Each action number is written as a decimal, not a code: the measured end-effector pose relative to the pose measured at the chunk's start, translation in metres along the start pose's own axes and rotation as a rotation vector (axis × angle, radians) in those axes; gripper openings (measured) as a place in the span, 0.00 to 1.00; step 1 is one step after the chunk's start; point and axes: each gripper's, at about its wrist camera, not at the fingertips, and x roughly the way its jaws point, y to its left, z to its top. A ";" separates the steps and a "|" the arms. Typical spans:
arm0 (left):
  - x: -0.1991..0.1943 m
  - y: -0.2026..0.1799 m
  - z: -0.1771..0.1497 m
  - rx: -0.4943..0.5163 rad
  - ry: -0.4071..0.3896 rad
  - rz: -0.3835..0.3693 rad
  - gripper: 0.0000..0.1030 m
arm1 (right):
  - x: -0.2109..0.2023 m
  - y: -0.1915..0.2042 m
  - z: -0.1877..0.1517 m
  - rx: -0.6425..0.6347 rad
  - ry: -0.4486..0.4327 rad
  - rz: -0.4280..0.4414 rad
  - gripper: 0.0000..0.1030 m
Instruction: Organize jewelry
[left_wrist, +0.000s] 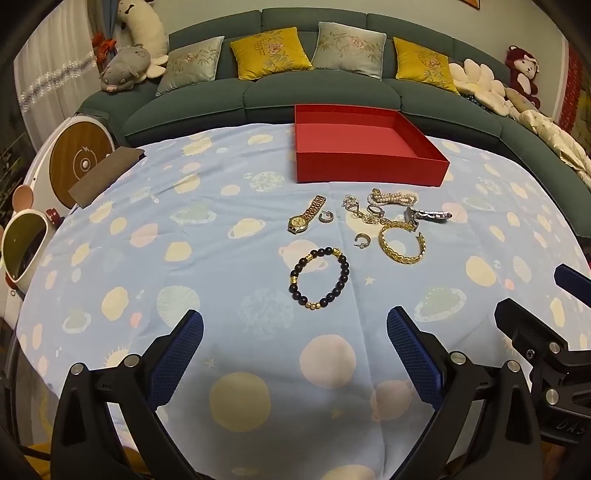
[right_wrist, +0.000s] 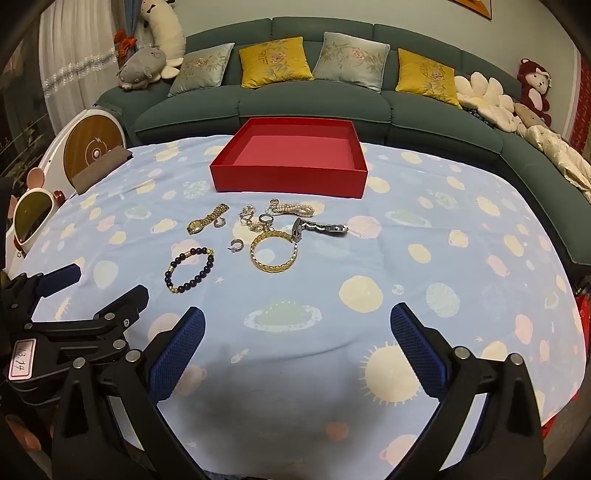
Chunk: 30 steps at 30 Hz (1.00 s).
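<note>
left gripper: jaws spread wide, nothing between the blue pads, angled down at the cloth just short of the jewelry. Looks parked at the near edge so it can see the whole spread before committing.

right gripper: same deal, fingers wide apart and empty, right beside the left one, so both share 1 view of the pile.

red box: open top, looks empty, sitting at the far side of the table just behind the jewelry. My guess is that's where it all goes, and it's close so each carry is short.

beaded bracelet: dark beads with gold spacers, lying flat and alone, nearest the left gripper. Probably the easiest first grab since nothing touches it.

gold bangle: open cuff lying flat, just right of the beads, its far edge up against the tangled stuff.

gold watch: off on the left, a small hoop earring just beside it. A 2nd hoop sits near the bangle.

pearl strand: bunched close to the box front, next to a clump of rings and chain I can't really separate by eye.

silver watch: farthest right, on its side.

tablecloth: soft, so thin pieces could be fiddly to pinch.
</note>
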 end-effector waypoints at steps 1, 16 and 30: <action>0.000 0.000 0.000 0.000 -0.001 0.000 0.94 | 0.000 0.000 0.000 0.000 0.001 0.001 0.95; -0.005 0.002 0.000 -0.005 -0.008 0.007 0.94 | 0.001 0.002 -0.001 0.002 0.001 0.002 0.95; -0.006 0.003 -0.001 -0.013 -0.012 0.006 0.94 | 0.002 0.003 -0.001 0.003 0.001 0.002 0.95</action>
